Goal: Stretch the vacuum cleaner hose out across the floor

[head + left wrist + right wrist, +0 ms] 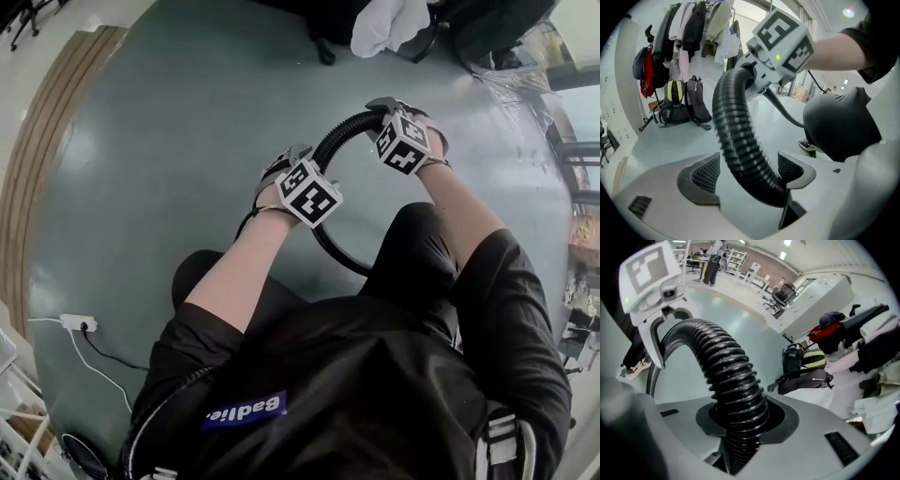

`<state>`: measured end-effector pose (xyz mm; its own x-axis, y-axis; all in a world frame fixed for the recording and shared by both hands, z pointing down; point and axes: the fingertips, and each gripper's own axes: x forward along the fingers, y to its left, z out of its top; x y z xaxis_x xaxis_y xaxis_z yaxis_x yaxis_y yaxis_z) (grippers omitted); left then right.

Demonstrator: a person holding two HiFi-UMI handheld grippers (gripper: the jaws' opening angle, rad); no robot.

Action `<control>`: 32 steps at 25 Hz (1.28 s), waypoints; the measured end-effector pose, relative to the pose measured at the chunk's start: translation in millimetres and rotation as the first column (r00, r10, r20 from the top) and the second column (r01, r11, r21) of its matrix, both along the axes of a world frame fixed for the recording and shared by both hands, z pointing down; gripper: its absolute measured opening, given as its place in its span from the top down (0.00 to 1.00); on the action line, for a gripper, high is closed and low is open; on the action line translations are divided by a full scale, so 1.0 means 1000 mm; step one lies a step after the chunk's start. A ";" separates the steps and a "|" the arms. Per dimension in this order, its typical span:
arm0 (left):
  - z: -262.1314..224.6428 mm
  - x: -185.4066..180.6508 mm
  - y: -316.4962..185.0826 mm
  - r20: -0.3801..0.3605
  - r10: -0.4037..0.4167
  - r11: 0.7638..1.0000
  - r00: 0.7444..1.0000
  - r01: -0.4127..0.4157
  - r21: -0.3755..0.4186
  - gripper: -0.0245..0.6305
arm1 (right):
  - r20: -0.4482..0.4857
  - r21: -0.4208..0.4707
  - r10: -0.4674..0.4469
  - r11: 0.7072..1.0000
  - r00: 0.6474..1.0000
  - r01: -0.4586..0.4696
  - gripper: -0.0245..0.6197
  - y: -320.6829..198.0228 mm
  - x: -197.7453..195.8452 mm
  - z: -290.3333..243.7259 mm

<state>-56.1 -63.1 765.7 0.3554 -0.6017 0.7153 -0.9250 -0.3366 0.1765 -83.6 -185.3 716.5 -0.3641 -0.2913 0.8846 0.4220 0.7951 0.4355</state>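
While the right claw (740, 417) pinches the black ribbed plastic vacuum hose (336, 139) as an anchor, the left claw (747, 169) stands spread, the hose running loose between its jaws, probably free to slide along; it arches from claw to claw above the grey floor (169, 141).

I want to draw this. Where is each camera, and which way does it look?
Head view: on the person's head, looking steeply down at the floor; shows both forearms, shirt, left gripper, right gripper.
Left gripper view: on the left gripper, facing hanging coats along its open jaws; shows an arm, a knee.
Right gripper view: on the right gripper, facing bags along jaws shut on the hose; shows a shoe.
Shared: both gripper views see the hose and the other gripper.
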 end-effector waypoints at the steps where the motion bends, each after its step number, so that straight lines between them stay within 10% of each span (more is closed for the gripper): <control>1: 0.006 -0.001 0.003 -0.030 -0.032 0.999 0.999 0.032 -0.003 0.39 | 0.012 -0.006 0.041 0.999 0.999 -0.041 0.77 -0.006 -0.001 -0.006; 6: 0.018 -0.011 0.003 -0.242 -0.226 0.973 0.943 0.228 -0.021 0.38 | 0.066 -0.048 0.232 0.972 0.970 -0.229 0.76 -0.025 -0.013 -0.036; 10: 0.032 -0.008 0.002 -0.280 -0.181 0.983 0.943 0.185 -0.010 0.38 | 0.099 -0.084 0.323 0.945 0.941 -0.315 0.75 -0.024 -0.029 -0.059; 15: 0.024 -0.063 0.007 -0.126 -0.093 0.995 0.988 0.096 0.020 0.78 | 0.033 -0.055 0.316 0.948 0.948 -0.314 0.75 -0.023 -0.017 -0.068; 23: -0.001 -0.139 -0.003 0.189 0.172 0.981 0.967 -0.151 -0.120 0.79 | -0.057 -0.248 0.295 0.921 0.954 -0.300 0.72 -0.043 0.004 -0.003; 29: 0.003 -0.165 0.005 0.312 0.343 0.915 0.886 -0.241 -0.322 0.79 | -0.091 -0.286 -0.119 0.954 0.989 0.088 0.54 0.012 -0.063 0.017; 32: 0.002 -0.180 0.015 0.370 0.447 0.851 0.815 -0.259 -0.456 0.79 | -0.026 -0.308 -0.372 0.886 0.928 0.346 0.54 0.068 -0.103 0.014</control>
